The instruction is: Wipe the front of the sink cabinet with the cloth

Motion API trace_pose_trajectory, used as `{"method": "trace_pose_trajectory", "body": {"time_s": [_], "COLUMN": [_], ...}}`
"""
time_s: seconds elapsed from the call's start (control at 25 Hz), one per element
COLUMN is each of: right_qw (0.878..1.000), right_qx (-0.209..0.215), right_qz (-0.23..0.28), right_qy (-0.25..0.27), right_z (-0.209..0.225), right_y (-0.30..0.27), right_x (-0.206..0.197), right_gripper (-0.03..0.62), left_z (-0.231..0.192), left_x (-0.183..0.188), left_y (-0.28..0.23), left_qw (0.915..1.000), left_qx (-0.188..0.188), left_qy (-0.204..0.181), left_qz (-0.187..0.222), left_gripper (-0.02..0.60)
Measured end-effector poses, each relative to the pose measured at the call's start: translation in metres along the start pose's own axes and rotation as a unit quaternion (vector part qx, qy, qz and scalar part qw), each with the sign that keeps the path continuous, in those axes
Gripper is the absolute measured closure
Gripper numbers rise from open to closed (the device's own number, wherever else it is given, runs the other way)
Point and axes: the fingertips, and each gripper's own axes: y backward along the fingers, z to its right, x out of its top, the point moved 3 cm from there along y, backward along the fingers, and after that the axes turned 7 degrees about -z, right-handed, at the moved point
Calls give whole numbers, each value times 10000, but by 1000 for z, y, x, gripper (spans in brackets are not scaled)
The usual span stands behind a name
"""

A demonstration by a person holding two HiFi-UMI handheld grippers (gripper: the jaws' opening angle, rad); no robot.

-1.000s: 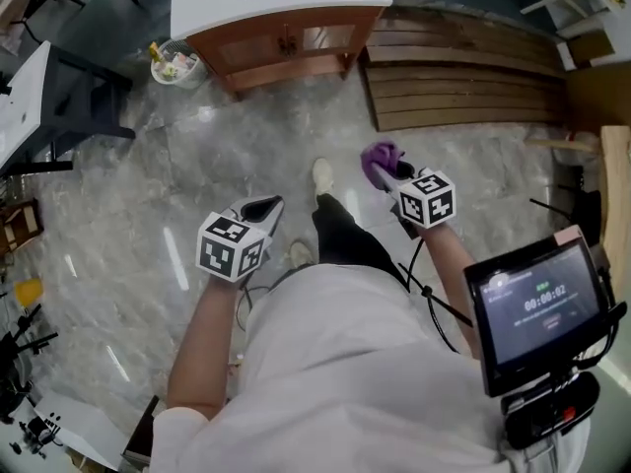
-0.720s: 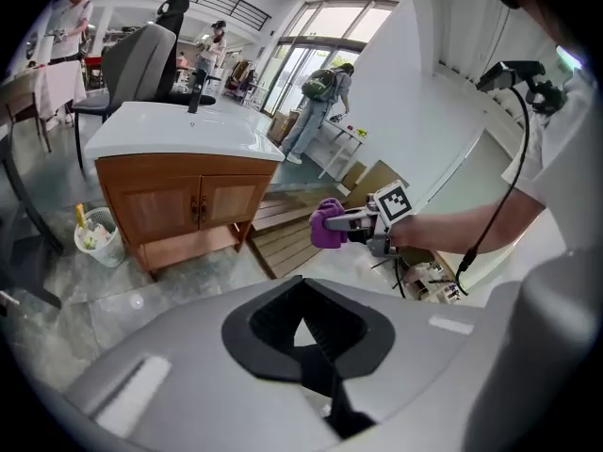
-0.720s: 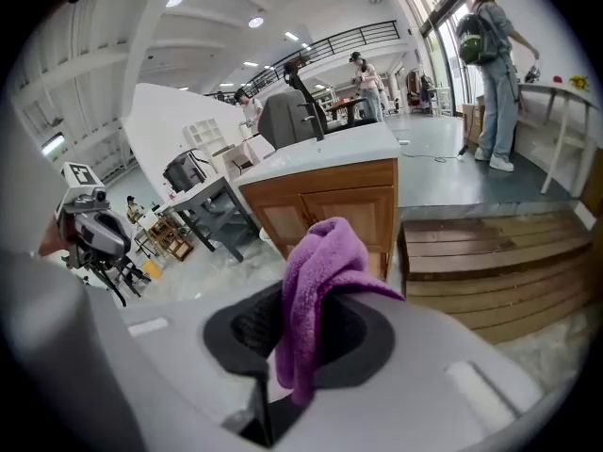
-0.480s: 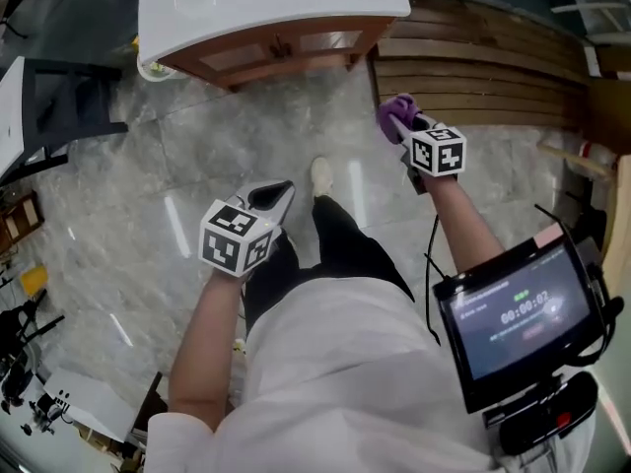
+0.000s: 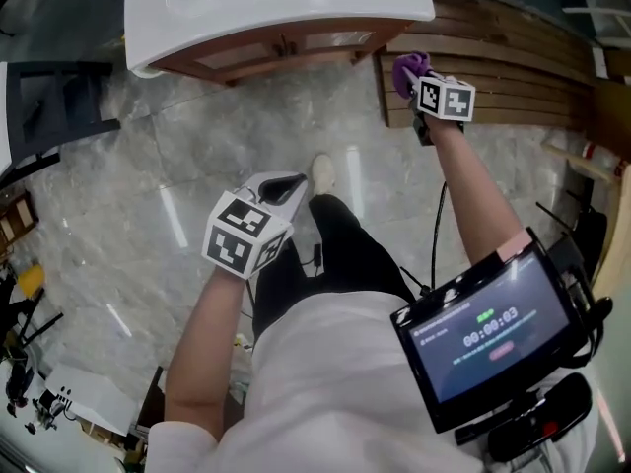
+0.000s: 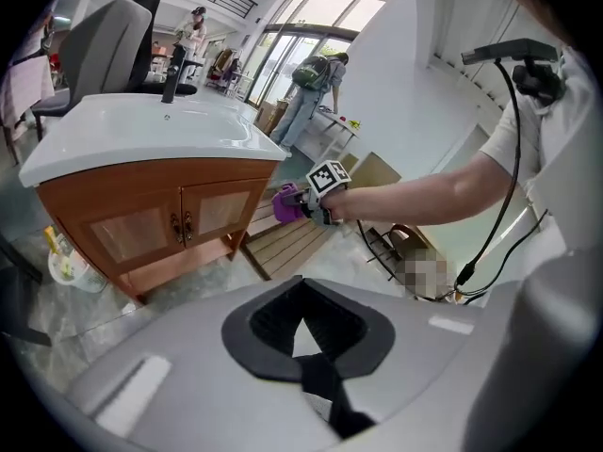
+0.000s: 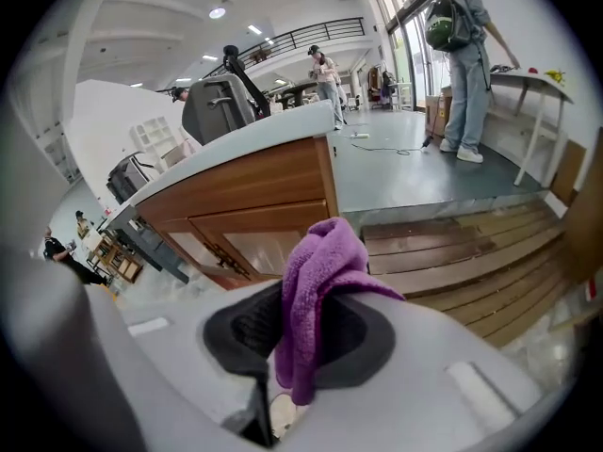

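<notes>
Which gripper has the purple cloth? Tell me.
The right gripper, up near the sink cabinet: the purple cloth is pinched in its jaws. The left gripper is shut on nothing.

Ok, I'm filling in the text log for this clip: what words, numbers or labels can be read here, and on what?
"00:00:03": timer on the screen at the person's chest; last digit unsure.
Smaller lines on that screen: too blurred to read.
Cubes on the left gripper and right gripper: square marker patterns, no words.
Sink cabinet: no print seen.
</notes>
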Motion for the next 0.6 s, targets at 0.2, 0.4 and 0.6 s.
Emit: {"method": "trace_pose_trajectory", "body": {"time_s": [0.2,0.4,0.6], "right_qw": [9996,9991,9989], "right_qx": [-275,-404,-420], "right_qz": [-54,-137,-151], "right_qy": [-45,36,140], "right_z": [12,6,-18], "right_y": [-30,-47,-62], "right_x": [28,48,57], "right_gripper": [522,522,522], "left_z": [-15,-28,-39], "left_x": [6,5,-4], "left_y": [-3,2,15], "left_qw": [10000,9999,9995], "left_qx": [-40,-118,-175], "left_qy": [-87,73,188], "left_qz": [-11,81,197], "left_gripper": [577,577,577]}}
